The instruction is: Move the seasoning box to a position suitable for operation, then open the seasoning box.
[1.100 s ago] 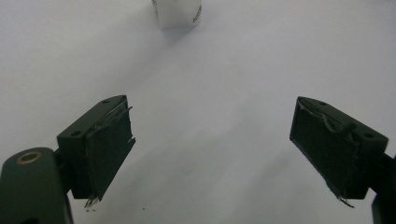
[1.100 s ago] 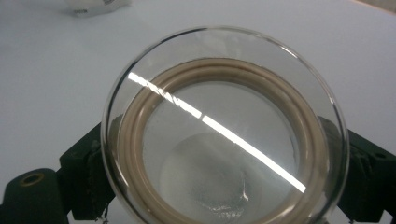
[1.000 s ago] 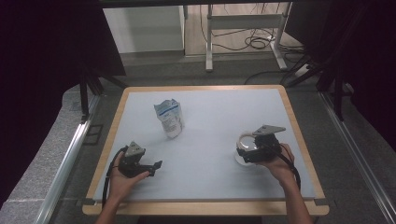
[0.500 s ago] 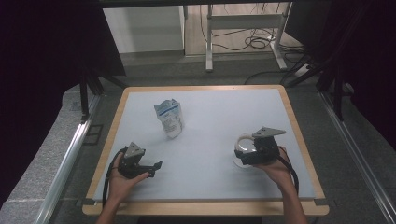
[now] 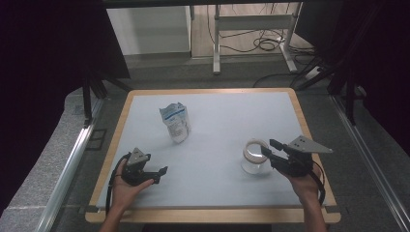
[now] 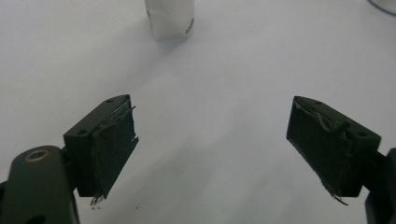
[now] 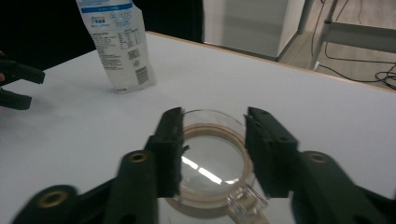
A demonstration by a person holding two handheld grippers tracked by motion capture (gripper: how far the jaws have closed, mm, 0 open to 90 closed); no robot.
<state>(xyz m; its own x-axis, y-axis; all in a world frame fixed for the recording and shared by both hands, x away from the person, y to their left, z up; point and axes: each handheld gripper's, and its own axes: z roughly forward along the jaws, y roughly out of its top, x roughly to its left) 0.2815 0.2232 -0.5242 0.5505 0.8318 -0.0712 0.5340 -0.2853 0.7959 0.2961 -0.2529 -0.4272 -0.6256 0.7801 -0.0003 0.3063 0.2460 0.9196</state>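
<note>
- Glass, clear and round, is what the right gripper (image 5: 269, 148) has just clamped: its jaws stood wide a second ago and have been closing since, and in the right gripper view they now press on both sides of the glass cup (image 7: 212, 161)
- Compared with the earlier high views, that gripper reaches further in over the cup, which has shifted only a little on the table (image 5: 222, 116)
- By my judgement the grasp is made and the cup is ready to be lifted or carried; a squeeze on the smooth wall could slip, so a slow lift looks wise
- Left gripper (image 5: 163, 174) has stayed put near the front left edge, jaws spread wide with nothing between them
- Seen closely, the cup is transparent with a tan band round the rim and a small moulded handle toward the camera; it stands upright at the right front of the white surface
- White pouch (image 5: 175, 123) with blue print stands upright, well apart, left of centre
</note>
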